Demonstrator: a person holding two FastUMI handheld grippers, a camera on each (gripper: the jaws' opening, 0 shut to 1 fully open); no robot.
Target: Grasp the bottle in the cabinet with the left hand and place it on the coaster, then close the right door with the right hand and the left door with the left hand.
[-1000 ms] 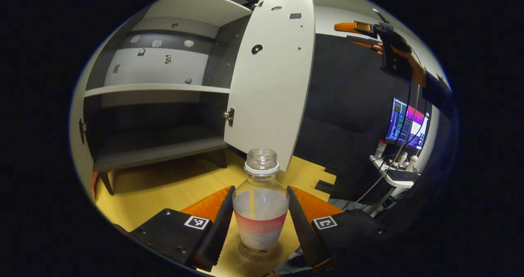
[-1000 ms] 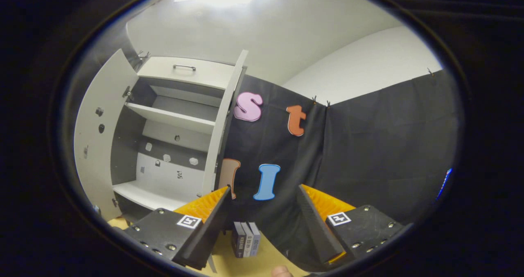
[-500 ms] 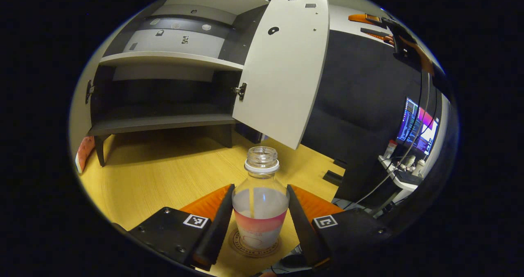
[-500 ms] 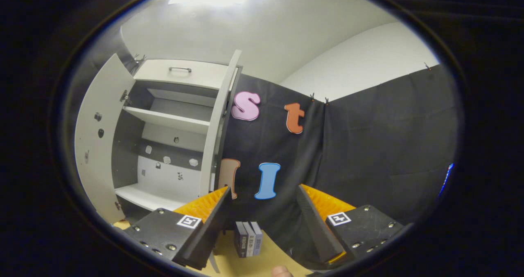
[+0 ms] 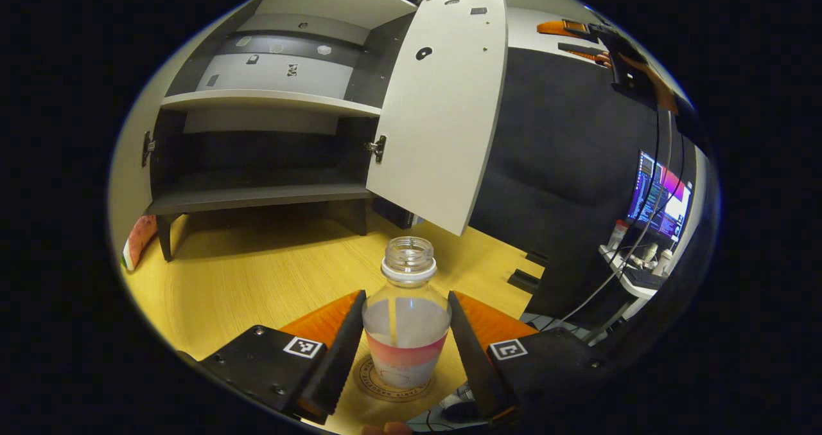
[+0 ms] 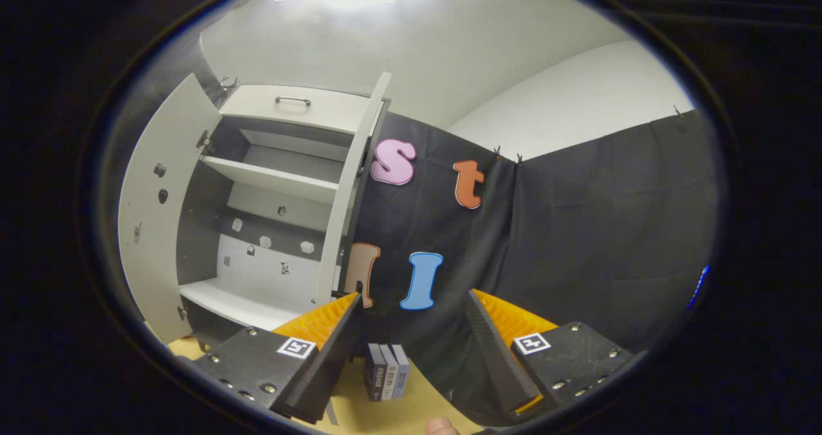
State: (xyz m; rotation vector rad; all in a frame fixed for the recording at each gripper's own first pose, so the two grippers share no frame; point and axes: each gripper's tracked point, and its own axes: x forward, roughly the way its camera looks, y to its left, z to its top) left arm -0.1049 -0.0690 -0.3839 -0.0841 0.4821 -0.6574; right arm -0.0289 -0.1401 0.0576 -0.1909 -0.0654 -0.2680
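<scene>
The left gripper (image 5: 406, 351) clamps the uncapped bottle (image 5: 406, 332) over the coaster (image 5: 393, 387): settle it flat, then open straight apart, while the right gripper (image 6: 411, 351) waits wide open

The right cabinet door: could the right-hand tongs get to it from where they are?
Probably yes. The right tongs are open and empty, the right door stands open edge-on ahead, and nothing lies between them.
</scene>
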